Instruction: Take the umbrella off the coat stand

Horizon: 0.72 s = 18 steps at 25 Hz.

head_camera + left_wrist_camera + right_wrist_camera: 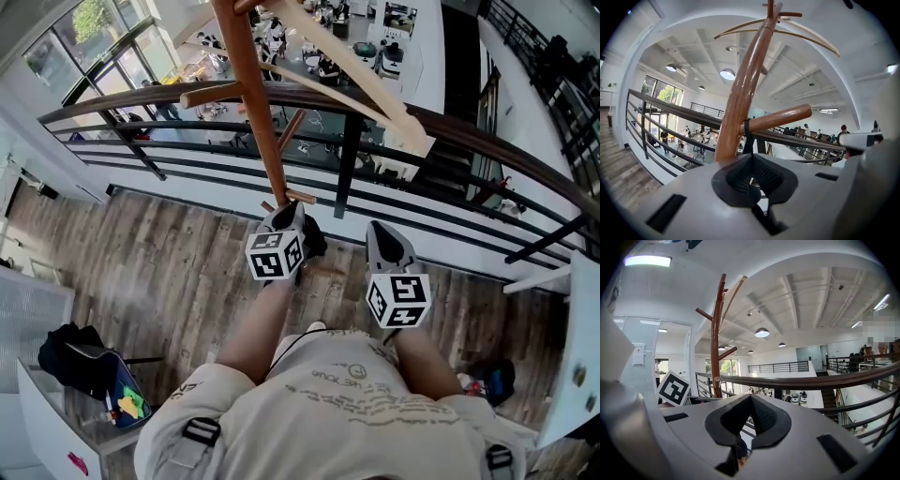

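**Left tool** [750,174]: jaws closed on the thin black strap [747,135] of the umbrella. The strap runs up from between the pads [769,177] and loops over a lower peg [780,118] of the coat stand [740,89], close to where the peg meets the stand.

**Right tool** [749,420]: jaws together, nothing between them; it hangs beside the left one, clear of the stand, pointed at the railing [811,381].

**Umbrella** [315,240]: not yet off the stand; its body is largely hidden under my left tool. The dark mass just beside that tool in the head view is probably it, though I cannot confirm its shape.

**Risks noted:**
- The peg slopes upward toward its tip; a pull straight back or down would tighten the loop against the wood rather than free it.
- A hard tug in that state could tilt the stand, which is tall and narrow.
- The grip is on the thin strap alone; it may slip through the pads once the umbrella's weight comes onto it.
- The stand is just beside the railing, with an open lower level [375,56] beyond; a dropped umbrella could pass through the railing.

**Recommended:** lift the loop up and outward along the peg, with the right tool ready to take the body.
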Each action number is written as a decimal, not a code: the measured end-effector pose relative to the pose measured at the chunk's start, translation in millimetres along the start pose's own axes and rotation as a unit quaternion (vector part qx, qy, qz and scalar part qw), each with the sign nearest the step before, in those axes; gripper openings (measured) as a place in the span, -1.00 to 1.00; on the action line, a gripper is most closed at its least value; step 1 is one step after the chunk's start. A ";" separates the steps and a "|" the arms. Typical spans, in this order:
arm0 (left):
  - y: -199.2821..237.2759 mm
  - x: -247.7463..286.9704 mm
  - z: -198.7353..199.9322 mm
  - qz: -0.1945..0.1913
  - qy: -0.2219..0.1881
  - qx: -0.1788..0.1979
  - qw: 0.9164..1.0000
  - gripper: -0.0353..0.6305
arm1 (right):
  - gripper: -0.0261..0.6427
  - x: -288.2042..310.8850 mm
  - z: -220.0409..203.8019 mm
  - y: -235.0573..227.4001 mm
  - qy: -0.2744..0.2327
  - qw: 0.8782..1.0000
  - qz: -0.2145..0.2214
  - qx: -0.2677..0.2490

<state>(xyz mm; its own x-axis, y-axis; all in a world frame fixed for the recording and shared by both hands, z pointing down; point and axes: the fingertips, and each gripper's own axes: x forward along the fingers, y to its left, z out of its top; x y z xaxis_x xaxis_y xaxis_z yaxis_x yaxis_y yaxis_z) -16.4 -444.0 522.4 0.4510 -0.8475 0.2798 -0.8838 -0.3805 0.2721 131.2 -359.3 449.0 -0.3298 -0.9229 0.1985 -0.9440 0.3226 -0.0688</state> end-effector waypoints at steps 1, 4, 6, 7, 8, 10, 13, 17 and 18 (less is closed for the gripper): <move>-1.6 -0.8 0.5 -0.002 0.000 0.001 1.000 -0.88 | -0.92 -0.1 -0.1 0.4 0.000 1.000 0.001 0.000; -6.9 -4.4 1.4 -0.012 -0.002 -0.008 1.000 -0.88 | -0.92 -1.4 -1.2 0.9 0.002 1.000 0.002 0.000; -9.1 -7.2 2.4 -0.014 -0.004 -0.010 1.000 -0.88 | -0.92 -2.5 -1.8 1.1 0.003 1.000 0.005 0.000; -10.2 -8.5 3.1 -0.014 -0.005 -0.009 1.000 -0.88 | -0.92 -3.0 -2.3 1.0 0.003 1.000 0.005 0.000; -11.7 -10.0 4.1 -0.014 -0.007 -0.006 1.000 -0.88 | -0.92 -3.5 -2.9 0.8 0.003 1.000 0.006 0.001; -16.8 -13.8 7.6 -0.019 -0.016 0.003 1.000 -0.88 | -0.92 -5.2 -4.1 0.8 0.003 1.000 0.007 0.003; -26.2 -19.0 13.6 -0.026 -0.029 0.015 0.999 -0.88 | -0.92 -7.9 -4.7 0.2 0.002 1.000 0.007 0.004; -39.0 -23.0 17.2 -0.037 -0.032 0.027 0.998 -0.88 | -0.92 -10.1 -4.4 -1.8 0.001 1.000 0.007 0.005; -42.1 -23.8 17.2 -0.040 -0.033 0.029 0.998 -0.88 | -0.92 -10.6 -4.5 -2.3 0.000 1.000 0.007 0.005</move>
<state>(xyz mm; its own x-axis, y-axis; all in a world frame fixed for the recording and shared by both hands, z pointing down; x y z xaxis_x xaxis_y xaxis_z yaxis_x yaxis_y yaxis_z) 7.9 -414.1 488.4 0.5127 -0.8357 0.1967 -0.8520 -0.4671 0.2365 136.9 -349.3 451.4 -0.3433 -0.9181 0.1981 -0.9392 0.3337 -0.0811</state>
